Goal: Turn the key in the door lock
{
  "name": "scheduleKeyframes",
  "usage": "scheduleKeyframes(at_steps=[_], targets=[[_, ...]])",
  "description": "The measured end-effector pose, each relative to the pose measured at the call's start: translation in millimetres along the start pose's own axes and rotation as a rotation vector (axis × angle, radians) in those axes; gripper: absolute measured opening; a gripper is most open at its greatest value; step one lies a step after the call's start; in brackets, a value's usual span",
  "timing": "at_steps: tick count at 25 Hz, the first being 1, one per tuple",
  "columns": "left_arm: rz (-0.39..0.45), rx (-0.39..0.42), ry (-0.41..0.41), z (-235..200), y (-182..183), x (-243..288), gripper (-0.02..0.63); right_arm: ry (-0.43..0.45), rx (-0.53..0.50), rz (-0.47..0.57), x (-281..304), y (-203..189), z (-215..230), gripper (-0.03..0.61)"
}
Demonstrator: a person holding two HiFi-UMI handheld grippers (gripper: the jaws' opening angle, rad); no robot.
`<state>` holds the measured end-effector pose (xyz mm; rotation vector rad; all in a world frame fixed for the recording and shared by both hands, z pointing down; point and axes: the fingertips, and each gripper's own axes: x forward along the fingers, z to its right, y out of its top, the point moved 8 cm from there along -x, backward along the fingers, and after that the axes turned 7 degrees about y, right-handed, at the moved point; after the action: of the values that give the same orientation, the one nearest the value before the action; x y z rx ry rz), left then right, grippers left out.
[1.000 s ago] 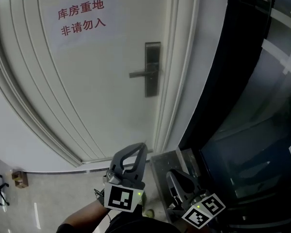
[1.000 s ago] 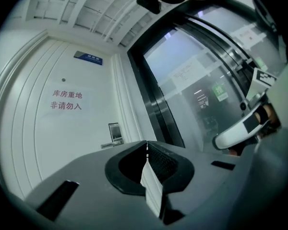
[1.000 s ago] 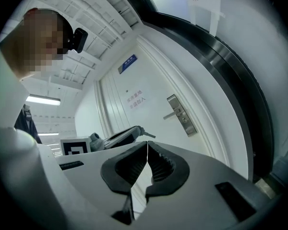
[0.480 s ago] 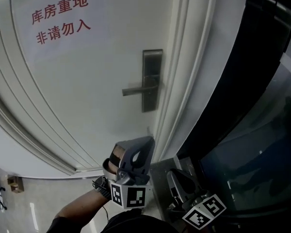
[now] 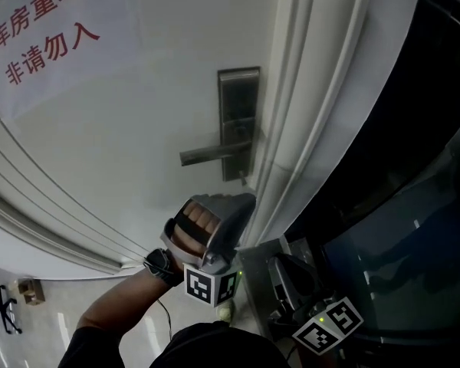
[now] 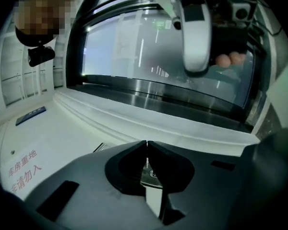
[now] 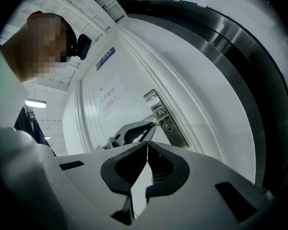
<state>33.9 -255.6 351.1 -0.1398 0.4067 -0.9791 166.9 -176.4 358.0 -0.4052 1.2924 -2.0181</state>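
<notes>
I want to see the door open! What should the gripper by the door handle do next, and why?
Probably ease the left gripper a little closer to the round keyhole in the tall silver lock plate, under the silver lever handle. Its jaws are shut on what looks like a thin silver key, and the tip sits just short of the keyhole.

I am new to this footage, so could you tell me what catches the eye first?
A white door fills the head view, with a red-lettered sign at upper left and a metal lock plate with a lever handle at centre. The left gripper hovers just below the handle, tongs together; the right gripper hangs low at bottom right.
</notes>
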Motion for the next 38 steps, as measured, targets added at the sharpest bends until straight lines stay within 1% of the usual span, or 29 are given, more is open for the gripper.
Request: scheduleKeyframes(at_steps=[8,13,23,27,31,33,36,38], targets=[[0.008,0.153,-0.035,21.1,-32.1,30.7,0.011,-0.013,0.013,0.011,16.2,-1.6,19.9,0.015],[0.028,0.208,-0.052,28.7,-41.8,37.3,0.011,-0.019,0.019,0.014,22.4,-2.9,25.2,0.014],[0.037,0.268,-0.062,32.4,-55.6,43.5,0.011,-0.027,0.02,0.008,28.1,-4.5,28.3,0.015],[0.063,0.339,-0.072,33.5,-58.5,46.3,0.011,-0.022,0.022,0.005,31.6,-6.1,27.9,0.015],[0.087,0.407,-0.1,35.6,-60.9,48.7,0.011,-0.023,0.02,0.008,32.7,-7.1,29.2,0.015],[0.076,0.402,-0.113,34.6,-62.3,49.5,0.011,-0.023,0.021,0.012,33.1,-6.7,29.9,0.015],[0.052,0.365,-0.118,31.0,-62.7,51.6,0.011,-0.022,0.024,0.011,34.2,-6.2,30.0,0.015],[0.05,0.356,-0.12,29.3,-63.1,54.1,0.011,-0.022,0.026,0.01,35.0,-6.2,29.4,0.015]])
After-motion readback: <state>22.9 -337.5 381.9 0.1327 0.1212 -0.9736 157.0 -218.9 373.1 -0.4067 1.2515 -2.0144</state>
